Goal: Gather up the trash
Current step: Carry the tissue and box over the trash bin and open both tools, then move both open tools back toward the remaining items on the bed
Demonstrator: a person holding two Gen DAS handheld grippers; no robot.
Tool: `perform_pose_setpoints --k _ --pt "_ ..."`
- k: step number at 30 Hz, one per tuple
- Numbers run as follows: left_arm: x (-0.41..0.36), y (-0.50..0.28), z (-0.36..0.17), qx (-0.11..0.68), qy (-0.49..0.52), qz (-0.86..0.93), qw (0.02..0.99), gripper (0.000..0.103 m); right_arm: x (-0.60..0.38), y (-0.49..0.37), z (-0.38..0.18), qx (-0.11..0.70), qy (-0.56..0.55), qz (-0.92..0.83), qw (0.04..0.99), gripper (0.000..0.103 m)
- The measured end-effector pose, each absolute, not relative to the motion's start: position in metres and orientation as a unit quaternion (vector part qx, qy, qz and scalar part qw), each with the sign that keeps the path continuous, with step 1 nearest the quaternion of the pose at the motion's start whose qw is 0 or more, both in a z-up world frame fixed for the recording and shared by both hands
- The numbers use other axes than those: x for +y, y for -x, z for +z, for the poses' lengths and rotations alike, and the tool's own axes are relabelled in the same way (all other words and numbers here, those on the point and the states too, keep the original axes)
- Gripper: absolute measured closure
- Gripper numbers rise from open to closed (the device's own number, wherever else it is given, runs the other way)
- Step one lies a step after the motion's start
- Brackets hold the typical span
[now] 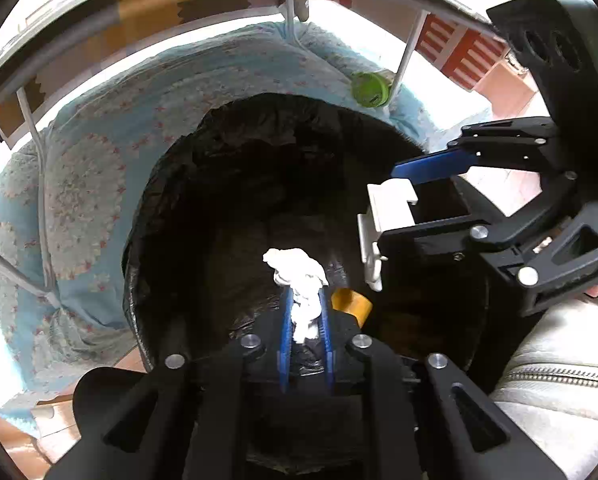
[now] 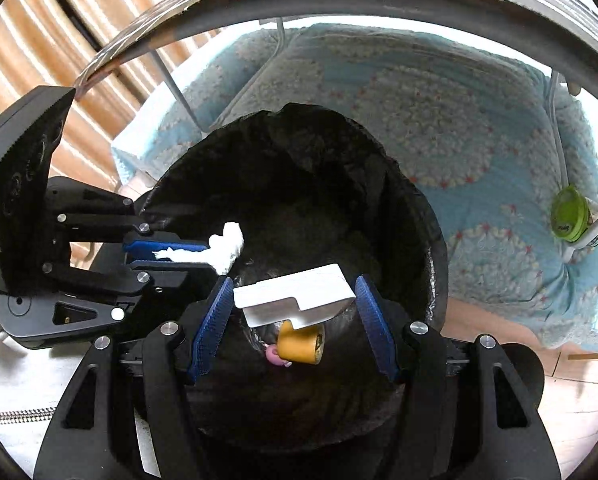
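A bin lined with a black bag (image 1: 259, 184) fills the middle of both views (image 2: 415, 208). My left gripper (image 1: 305, 300) is shut on a crumpled white tissue (image 1: 299, 276) over the bin; it also shows at the left of the right wrist view (image 2: 203, 254) with the tissue (image 2: 225, 246). My right gripper (image 2: 295, 300) holds a flat white plastic piece (image 2: 295, 292) between its blue fingers over the bin mouth; it shows in the left wrist view (image 1: 391, 208). Inside the bin lie a yellow tape roll (image 2: 301, 342) and a small pink item (image 2: 275, 356).
A light blue floral quilt (image 1: 83, 176) lies behind the bin under a white metal frame (image 1: 43, 184). A green round lid (image 2: 571, 216) sits on the quilt by a frame leg. A white zippered item (image 1: 559, 376) is at the right. Tiled floor shows below.
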State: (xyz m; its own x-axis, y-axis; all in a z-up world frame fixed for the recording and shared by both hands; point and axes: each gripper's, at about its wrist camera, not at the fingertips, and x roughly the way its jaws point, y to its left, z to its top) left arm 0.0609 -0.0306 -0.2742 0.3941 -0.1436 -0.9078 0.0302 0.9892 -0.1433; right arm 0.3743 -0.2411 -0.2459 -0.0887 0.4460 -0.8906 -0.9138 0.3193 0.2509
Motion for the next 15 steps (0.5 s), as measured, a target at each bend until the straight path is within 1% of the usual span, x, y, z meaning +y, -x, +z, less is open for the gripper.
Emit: perform_pose_setpoints --k 1,2,3,4,5,10,15 --pt "-0.031 -0.061 -0.275 0.548 0.051 -0.053 0.833 0.082 -0.241 -0.374 -0.247 0.508 0.232 0.535 0.634 0.04" --pt "-0.032 -0.061 -0.274 0.546 0.054 -0.057 0.834 0.069 -0.241 -0.374 -0.248 0.508 0.233 0.535 0.634 0.04" --pt "-0.031 -0.061 -0.273 0.544 0.055 -0.059 0.835 0.05 -0.241 -0.375 -0.249 0.509 0.233 0.534 0.634 0.04" --pt "-0.031 -0.06 -0.271 0.539 0.054 -0.058 0.838 0.043 -0.241 -0.374 -0.249 0.509 0.232 0.534 0.634 0.04" --pt "-0.03 -0.06 -0.27 0.536 0.055 -0.057 0.84 0.04 -0.241 -0.374 -0.248 0.509 0.232 0.534 0.634 0.04" --pt "-0.027 -0.058 -0.265 0.532 0.059 -0.057 0.843 0.04 -0.241 -0.373 -0.247 0.506 0.235 0.535 0.635 0.04" --pt "-0.022 -0.055 -0.247 0.51 0.064 -0.058 0.856 0.04 -0.243 -0.374 -0.234 0.494 0.232 0.538 0.642 0.04"
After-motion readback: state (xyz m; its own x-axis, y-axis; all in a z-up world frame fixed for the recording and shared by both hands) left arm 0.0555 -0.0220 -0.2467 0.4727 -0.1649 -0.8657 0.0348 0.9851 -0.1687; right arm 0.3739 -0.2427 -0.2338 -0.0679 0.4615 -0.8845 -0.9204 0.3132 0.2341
